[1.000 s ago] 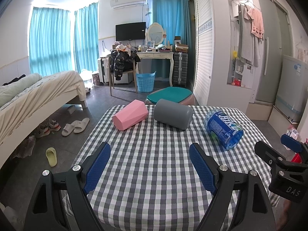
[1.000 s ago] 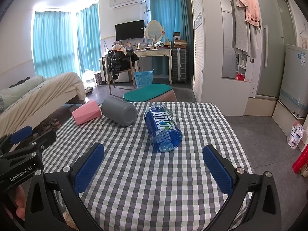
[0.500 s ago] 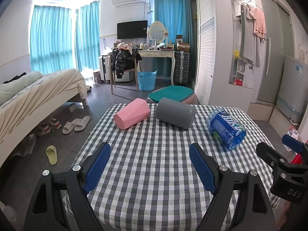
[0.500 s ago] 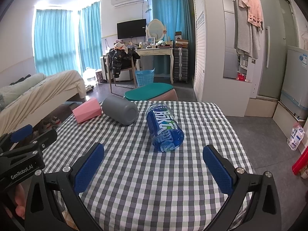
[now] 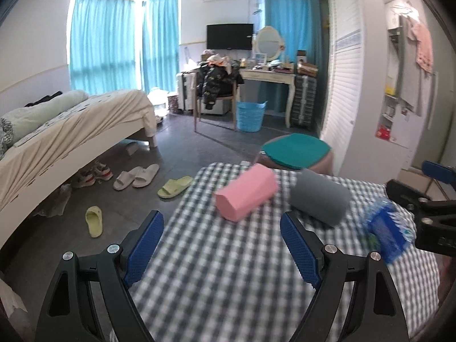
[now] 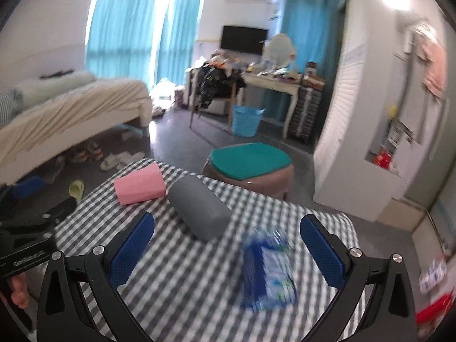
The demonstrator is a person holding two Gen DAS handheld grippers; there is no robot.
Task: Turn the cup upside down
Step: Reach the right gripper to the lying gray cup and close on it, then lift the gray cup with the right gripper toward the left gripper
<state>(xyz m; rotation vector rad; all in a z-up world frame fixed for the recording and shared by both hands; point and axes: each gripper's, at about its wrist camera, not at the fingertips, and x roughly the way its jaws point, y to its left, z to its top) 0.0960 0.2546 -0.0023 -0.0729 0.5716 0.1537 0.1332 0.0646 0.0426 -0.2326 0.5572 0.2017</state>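
From the left wrist view, the left gripper (image 5: pixel 221 249) is wide open and holds nothing. Ahead of it, on the grey-and-white checked tablecloth (image 5: pixel 216 285), a pink faceted plastic cup (image 5: pixel 246 196) lies on its side, and a grey cylindrical cup (image 5: pixel 320 199) lies just to its right.

From the right wrist view, the right gripper (image 6: pixel 228 252) is also wide open and empty. A blurred blue-labelled plastic bottle (image 6: pixel 268 270) lies between its fingers; the grey cup (image 6: pixel 199 212) is ahead, to the left.
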